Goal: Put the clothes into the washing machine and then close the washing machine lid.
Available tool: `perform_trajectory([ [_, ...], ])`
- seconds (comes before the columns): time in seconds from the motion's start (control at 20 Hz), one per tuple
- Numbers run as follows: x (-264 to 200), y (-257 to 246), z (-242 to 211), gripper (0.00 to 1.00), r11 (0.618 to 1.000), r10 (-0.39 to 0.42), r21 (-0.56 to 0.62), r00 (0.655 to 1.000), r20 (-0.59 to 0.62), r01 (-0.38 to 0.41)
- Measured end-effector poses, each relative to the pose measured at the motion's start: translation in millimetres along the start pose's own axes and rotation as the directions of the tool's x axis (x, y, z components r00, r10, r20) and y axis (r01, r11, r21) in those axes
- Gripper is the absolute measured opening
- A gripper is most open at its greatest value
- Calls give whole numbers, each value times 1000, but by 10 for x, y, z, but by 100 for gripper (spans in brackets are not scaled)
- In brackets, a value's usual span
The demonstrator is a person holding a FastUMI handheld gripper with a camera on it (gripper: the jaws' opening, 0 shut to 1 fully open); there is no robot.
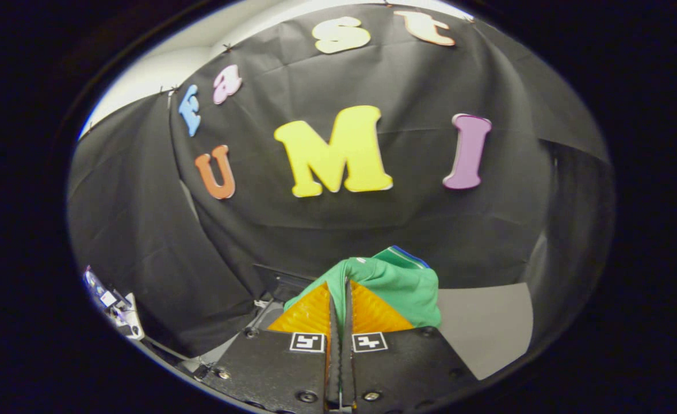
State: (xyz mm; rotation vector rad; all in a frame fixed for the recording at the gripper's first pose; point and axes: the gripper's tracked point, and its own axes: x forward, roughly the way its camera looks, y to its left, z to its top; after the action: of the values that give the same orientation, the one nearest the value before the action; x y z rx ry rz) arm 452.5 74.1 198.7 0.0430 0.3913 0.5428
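words to read: none | claw (pixel 339 299): two small black-and-white square marks, just patterns, not letters or numbers

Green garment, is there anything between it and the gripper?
No. The gripper is shut on the green garment, cloth pinched between both orange fingers and bunched just ahead of them.

The gripper (pixel 341 299) covers the near part of the green cloth (pixel 407 284); the fold nipped between its orange fingers (pixel 309 315) runs down out of sight behind them. The cloth in turn hides whatever lies under and behind it. To the left, a small white device (pixel 121 310) sits at the rim, cut off and too blurred to identify. The grey surface (pixel 488 328) is cut off too.
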Motion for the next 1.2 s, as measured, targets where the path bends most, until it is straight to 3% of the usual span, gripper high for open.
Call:
perform_trajectory([
  [0.2, 275, 649, 28, 5, 991, 132, 21, 991, -26, -132],
  [0.45, 587, 1196, -13, 5, 978, 207, 8, 978, -42, -206],
  [0.9, 1161, 1372, -485, 5, 981, 194, -2, 971, -141, -196],
  [1.2, 1530, 1370, -1031, 5, 983, 162, -53, 965, -207, -176],
])
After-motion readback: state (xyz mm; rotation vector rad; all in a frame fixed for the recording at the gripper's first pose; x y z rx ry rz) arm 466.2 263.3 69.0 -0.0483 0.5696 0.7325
